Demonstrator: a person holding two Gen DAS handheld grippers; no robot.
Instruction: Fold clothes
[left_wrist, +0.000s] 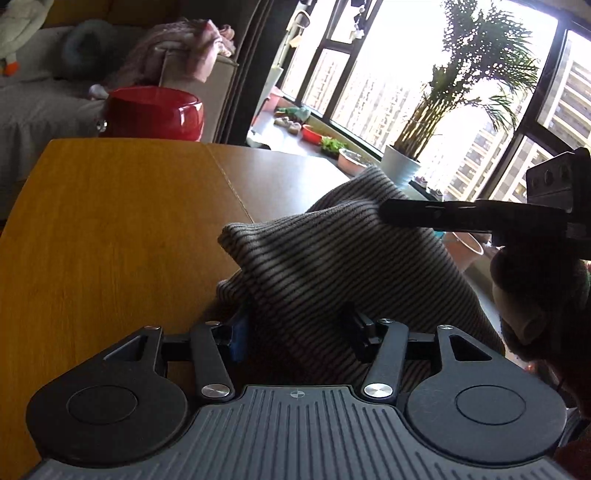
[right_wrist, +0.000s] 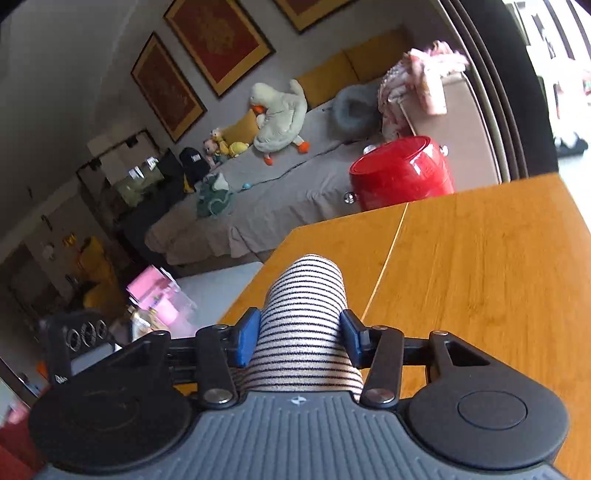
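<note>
**Folding barely under way: striped cloth gathered between both grippers**

Cloth is what I have in both views, a striped garment (left_wrist: 332, 266) bunched above the wooden table (left_wrist: 110, 221) and not lying flat on it. I judge the fold early: I see no neat edges, no stacked layers, only a loose hump, so the flattening and the folds themselves are left to do.

My left gripper (left_wrist: 299, 328) has the fabric heaped between its fingers; the blue pad at 9 o'clock is half buried in it and the black one at 3 o'clock sits against it, yet I cannot tell whether they truly pinch. My right gripper (right_wrist: 299, 336) is clamped on a rolled tube of the same striped garment (right_wrist: 306, 314), both pads pressed into its sides, the roll running out toward 12 o'clock over the table edge. From the left view that gripper (left_wrist: 384, 212) enters at 3 o'clock, with a hand behind it.

Hidden from me: the garment's lower part under the gripper bodies, its sleeves or hem, and what kind of garment it is. Motion blur smears the right view's table.
</note>
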